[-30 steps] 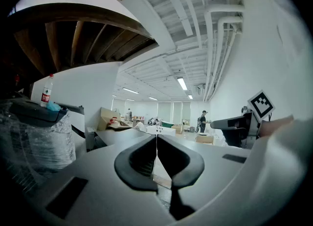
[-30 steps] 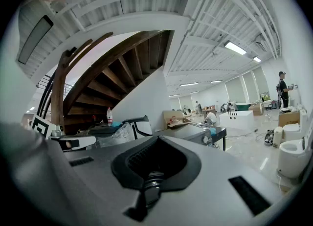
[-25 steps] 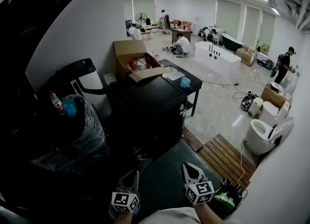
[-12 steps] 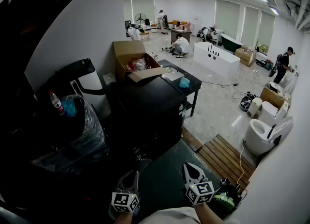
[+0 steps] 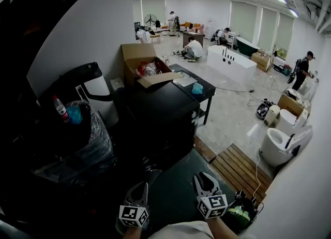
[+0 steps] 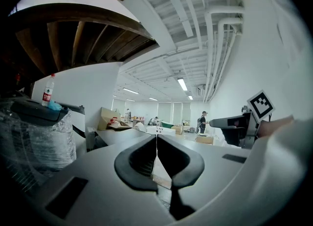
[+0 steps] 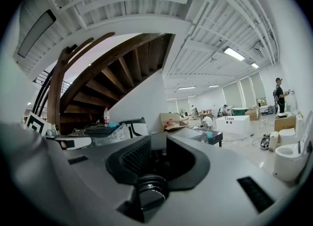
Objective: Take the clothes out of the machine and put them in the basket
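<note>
Right tongs [image 5: 206, 182] just parted slightly — empty; left tongs [image 5: 138, 190] unchanged, together.

Up ahead of you, an open cardboard box [image 5: 140, 59] sits by the white wall, flaps out, red stuff inside. Right beside it, a black table [image 5: 177, 69] carries a small teal thing [image 5: 198, 88]. Off to your left, a bottle [image 5: 60, 108] stands next to a plastic-wrapped bundle [image 5: 90, 147]. On your right, a white toilet [image 5: 282, 147] sits near a wooden slatted platform [image 5: 243, 168]. Farther out there's a white bathtub [image 5: 231, 61], with one person crouching [image 5: 195, 47] on the floor and another standing [image 5: 302, 68] far right.
</note>
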A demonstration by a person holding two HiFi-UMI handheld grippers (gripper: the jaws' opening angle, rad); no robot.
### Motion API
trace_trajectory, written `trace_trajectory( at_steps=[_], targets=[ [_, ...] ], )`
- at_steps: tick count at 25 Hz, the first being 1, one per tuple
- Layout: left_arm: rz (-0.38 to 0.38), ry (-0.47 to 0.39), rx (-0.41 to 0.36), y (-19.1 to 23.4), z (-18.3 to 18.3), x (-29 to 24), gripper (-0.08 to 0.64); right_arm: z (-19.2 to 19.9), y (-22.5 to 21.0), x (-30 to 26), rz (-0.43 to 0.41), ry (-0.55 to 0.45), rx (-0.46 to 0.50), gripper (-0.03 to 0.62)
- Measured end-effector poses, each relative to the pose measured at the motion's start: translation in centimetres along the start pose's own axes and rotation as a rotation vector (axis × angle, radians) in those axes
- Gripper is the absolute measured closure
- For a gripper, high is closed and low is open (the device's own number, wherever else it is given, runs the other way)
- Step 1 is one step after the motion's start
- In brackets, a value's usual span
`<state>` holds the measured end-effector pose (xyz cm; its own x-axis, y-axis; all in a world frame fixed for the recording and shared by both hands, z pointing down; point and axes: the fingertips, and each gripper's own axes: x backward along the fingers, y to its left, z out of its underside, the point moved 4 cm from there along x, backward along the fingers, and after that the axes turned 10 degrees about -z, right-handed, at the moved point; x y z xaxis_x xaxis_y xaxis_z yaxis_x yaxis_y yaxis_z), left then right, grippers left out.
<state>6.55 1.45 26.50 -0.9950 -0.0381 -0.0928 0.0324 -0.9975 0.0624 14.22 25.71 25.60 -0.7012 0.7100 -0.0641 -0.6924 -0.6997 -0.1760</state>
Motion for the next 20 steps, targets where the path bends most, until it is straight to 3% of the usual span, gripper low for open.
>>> trace_trajectory(
  at_steps=[4, 13, 20],
  targets=[
    [0.002, -0.001, -0.005, -0.1, -0.3, -0.1, 0.538, 0.0, -0.3, -0.1, 0.003, -0.002, -0.019, 0.430],
    [0.008, -0.001, -0.008, 0.2, -0.3, -0.2, 0.538, 0.6, -0.2, -0.9, -0.027, -0.012, -0.079, 0.135],
    [0.017, 0.000, -0.006, 0.2, 0.0, -0.4, 0.538, 1.0, -0.1, -1.3, -0.036, 0.014, -0.077, 0.089]
  ],
)
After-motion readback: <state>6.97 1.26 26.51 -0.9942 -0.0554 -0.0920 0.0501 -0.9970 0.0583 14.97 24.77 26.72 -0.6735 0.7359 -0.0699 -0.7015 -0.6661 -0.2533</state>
